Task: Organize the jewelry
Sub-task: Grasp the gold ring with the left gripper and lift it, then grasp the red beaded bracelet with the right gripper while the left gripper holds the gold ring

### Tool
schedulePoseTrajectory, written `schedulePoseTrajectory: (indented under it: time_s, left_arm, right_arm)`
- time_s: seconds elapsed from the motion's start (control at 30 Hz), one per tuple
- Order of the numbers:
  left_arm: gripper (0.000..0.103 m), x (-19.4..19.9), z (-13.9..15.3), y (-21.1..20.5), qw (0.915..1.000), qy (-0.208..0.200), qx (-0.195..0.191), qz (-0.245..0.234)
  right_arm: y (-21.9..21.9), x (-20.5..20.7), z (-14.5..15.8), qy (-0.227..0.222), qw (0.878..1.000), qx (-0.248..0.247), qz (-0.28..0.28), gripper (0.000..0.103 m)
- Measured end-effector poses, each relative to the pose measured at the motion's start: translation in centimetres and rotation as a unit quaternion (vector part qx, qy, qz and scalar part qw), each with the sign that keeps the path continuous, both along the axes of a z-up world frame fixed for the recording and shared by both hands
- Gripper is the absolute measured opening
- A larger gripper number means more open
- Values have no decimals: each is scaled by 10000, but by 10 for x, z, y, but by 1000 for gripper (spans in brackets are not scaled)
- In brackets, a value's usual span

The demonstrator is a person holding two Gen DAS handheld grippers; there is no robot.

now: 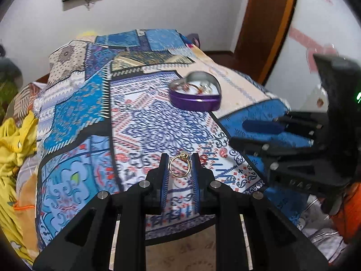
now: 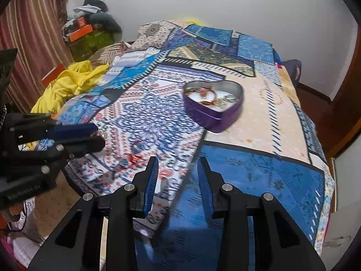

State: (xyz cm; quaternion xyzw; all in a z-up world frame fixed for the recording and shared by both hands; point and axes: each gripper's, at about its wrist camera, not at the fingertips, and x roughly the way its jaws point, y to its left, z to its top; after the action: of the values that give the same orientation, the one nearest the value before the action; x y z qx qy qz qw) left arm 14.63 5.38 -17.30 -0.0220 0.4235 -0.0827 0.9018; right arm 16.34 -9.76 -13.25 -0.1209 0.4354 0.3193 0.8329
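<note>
A gold ring with a small stone (image 1: 179, 165) is held between the blue pads of my left gripper (image 1: 180, 164), lifted a little above the patterned blue bedspread (image 1: 144, 122). A purple heart-shaped tin (image 1: 195, 94) with several pieces of jewelry inside stands open farther back and to the right; it also shows in the right wrist view (image 2: 214, 105). My right gripper (image 2: 178, 169) is open and empty, hovering over the near edge of the bed, in front of the tin. The left gripper (image 2: 97, 135) shows at the left in the right wrist view, the ring glinting at its tip.
Yellow cloth (image 2: 72, 81) lies bunched at the bed's left side. A striped curtain (image 2: 29, 40) and piled boxes (image 2: 90, 29) stand at the far left. A wooden door frame (image 1: 266, 27) is at the right. The floor (image 1: 180, 248) lies below the bed's near edge.
</note>
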Motion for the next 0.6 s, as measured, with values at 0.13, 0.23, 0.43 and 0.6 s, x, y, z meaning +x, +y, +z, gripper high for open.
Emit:
schedulePoseTrajectory:
  time_s: [0.13, 0.23, 0.43, 0.6]
  left_arm:
    - [18, -6, 2, 20, 9997, -87, -69, 207]
    - [18, -9, -1, 30, 9994, -65, -143, 305]
    - [18, -14, -10, 39, 9990, -32, -252, 356]
    - [18, -16, -11, 39, 9989, -30, -311, 340]
  right_arm:
    - [22, -2, -6, 95, 9997, -65, 215, 32]
    - [36, -1, -14, 246, 9991, -99, 335, 32]
    - [54, -5, -31, 333, 9983, -301, 362, 32]
    - [53, -1, -34, 428, 9983, -203, 335, 32]
